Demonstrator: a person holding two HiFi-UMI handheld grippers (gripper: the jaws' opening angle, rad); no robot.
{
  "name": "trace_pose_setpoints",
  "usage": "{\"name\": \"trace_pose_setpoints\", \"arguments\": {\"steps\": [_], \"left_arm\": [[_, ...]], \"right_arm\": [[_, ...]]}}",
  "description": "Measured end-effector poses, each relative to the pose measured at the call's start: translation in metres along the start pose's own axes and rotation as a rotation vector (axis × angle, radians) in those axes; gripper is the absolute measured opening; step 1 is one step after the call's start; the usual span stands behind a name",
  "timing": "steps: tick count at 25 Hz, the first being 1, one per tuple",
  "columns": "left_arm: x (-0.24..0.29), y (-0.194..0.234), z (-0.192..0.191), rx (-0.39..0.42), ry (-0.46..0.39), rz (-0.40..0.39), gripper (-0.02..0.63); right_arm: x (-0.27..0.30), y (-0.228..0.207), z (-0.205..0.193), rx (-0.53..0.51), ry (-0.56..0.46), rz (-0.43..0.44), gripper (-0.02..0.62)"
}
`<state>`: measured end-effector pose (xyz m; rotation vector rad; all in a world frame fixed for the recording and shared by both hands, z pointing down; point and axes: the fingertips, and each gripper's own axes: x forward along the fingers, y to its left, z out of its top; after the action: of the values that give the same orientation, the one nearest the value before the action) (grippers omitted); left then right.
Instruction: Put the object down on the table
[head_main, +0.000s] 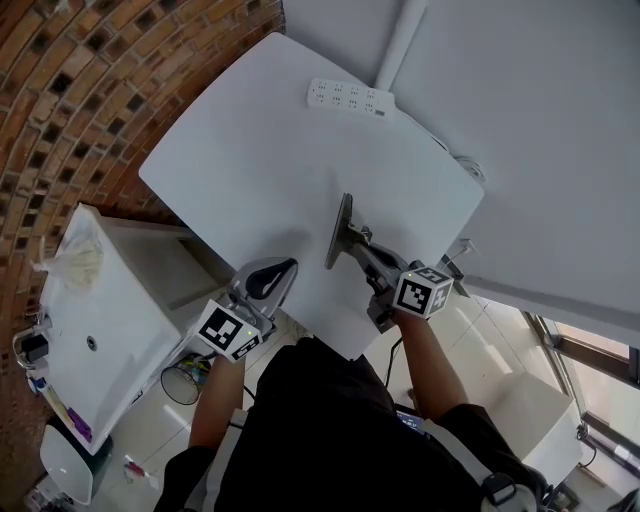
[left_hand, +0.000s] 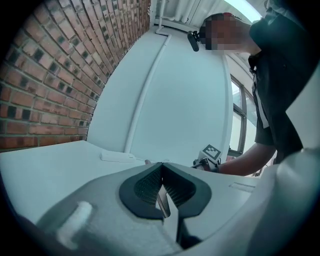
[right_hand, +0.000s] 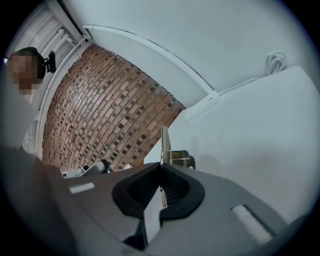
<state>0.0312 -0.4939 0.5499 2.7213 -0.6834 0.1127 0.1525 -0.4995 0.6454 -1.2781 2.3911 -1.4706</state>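
Right gripper: I am clamping its jaws hard together on the object, a thin flat metal plate with a small sprung fitting on one face. The pads are biting the plate's near edge, and the rest is sticking out past the tips.

Left gripper: I am carrying it with the jaws together and nothing between them, by the table's near left edge.

The object is standing on edge over the near part of the table. I cannot tell whether its lower edge is touching the top.

Handling, as I am judging it: stiff, fairly light, and smooth enough to slip in the pads. The bare flat of the plate, clear of the fitting, is looking like the right place to grip. Let go on edge, it is likely to tip flat, pulled over by the lopsided fitting.

Around: a power strip is lying at the far side, well apart, with a coiled cable at the far right corner. A brick wall is running along the left. Nothing is lying on the table under the plate; the left gripper is the nearest thing, to its left and apart
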Motion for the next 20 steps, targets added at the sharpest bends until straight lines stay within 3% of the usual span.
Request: {"name": "trace_pose_setpoints", "arguments": {"steps": [8,20], "left_arm": [[0.002,0.003,-0.01,-0.043,0.023,0.012,-0.002],[-0.03,0.008,-0.014,-0.061,0.025,0.11,-0.002]], "right_arm": [[0.046,-0.027,-0.006,0.153,0.09,-0.024,0.009],[0.09,-0.044,-0.007,0.335,0.143,-0.031,0.009]]}}
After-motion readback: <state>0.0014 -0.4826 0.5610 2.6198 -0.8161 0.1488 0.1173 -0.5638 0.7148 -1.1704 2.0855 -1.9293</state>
